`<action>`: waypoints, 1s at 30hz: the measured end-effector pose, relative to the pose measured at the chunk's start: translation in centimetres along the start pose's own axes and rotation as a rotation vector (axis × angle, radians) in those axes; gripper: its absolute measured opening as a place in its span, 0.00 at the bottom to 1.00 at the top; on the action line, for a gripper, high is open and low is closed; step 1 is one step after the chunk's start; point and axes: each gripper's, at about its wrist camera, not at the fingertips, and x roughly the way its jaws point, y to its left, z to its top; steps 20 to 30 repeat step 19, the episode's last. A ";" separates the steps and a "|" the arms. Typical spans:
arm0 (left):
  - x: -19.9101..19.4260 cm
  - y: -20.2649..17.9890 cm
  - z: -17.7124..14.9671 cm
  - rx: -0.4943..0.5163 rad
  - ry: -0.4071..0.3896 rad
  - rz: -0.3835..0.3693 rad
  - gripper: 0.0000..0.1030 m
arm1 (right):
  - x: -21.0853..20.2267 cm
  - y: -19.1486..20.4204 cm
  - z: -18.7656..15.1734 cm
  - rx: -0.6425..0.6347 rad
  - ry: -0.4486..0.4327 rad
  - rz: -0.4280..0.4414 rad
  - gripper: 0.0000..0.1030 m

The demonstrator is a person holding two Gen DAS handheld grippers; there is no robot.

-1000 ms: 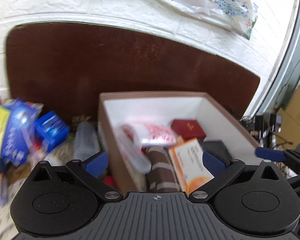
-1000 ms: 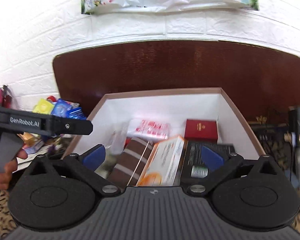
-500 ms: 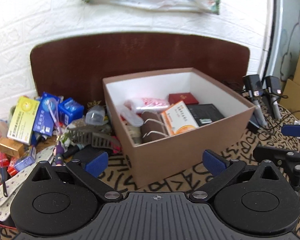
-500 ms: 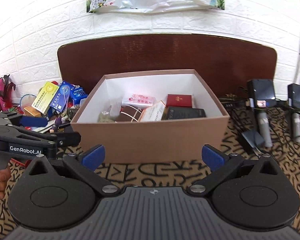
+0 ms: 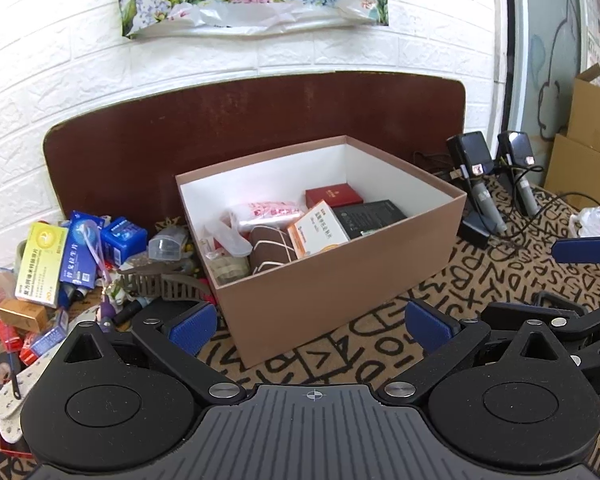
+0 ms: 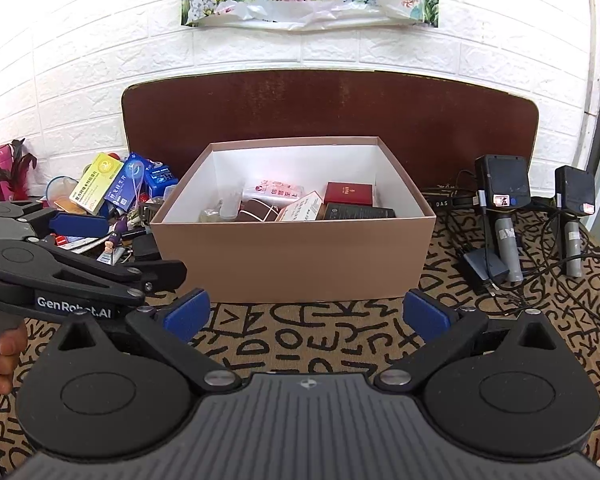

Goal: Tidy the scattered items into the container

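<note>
A brown cardboard box (image 5: pixel 332 280) (image 6: pixel 292 256) with a white inside stands on the patterned cloth. It holds a red box (image 5: pixel 334 196), a black box (image 5: pixel 370 214), an orange-white carton (image 5: pixel 322 232), a brown striped roll (image 5: pixel 270 248) and a pink packet (image 5: pixel 266 212). Scattered items lie left of it: a yellow carton (image 5: pixel 40 260), blue cartons (image 5: pixel 78 254), a dark hair clip (image 5: pixel 160 282). My left gripper (image 5: pixel 307 326) is open and empty in front of the box. My right gripper (image 6: pixel 306 314) is open and empty, also in front of it.
A dark wooden board (image 6: pixel 332 112) leans on the white brick wall behind the box. Two black devices on stands (image 6: pixel 500 208) with cables sit to the right. Cardboard cartons (image 5: pixel 588 152) stand far right. An insole (image 5: pixel 24 392) lies at front left.
Both grippers have pulled back and away from over the box, which now shows whole and farther off. Both stay open and empty.
</note>
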 end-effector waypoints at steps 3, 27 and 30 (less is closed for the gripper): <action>0.1 0.0 0.0 -0.012 0.016 -0.014 1.00 | 0.0 0.0 0.0 -0.002 0.003 0.000 0.99; 0.2 0.7 -0.3 -0.070 0.016 -0.004 1.00 | 0.3 0.2 -0.3 0.009 0.020 0.012 0.99; 0.2 0.7 -0.3 -0.070 0.016 -0.004 1.00 | 0.3 0.2 -0.3 0.009 0.020 0.012 0.99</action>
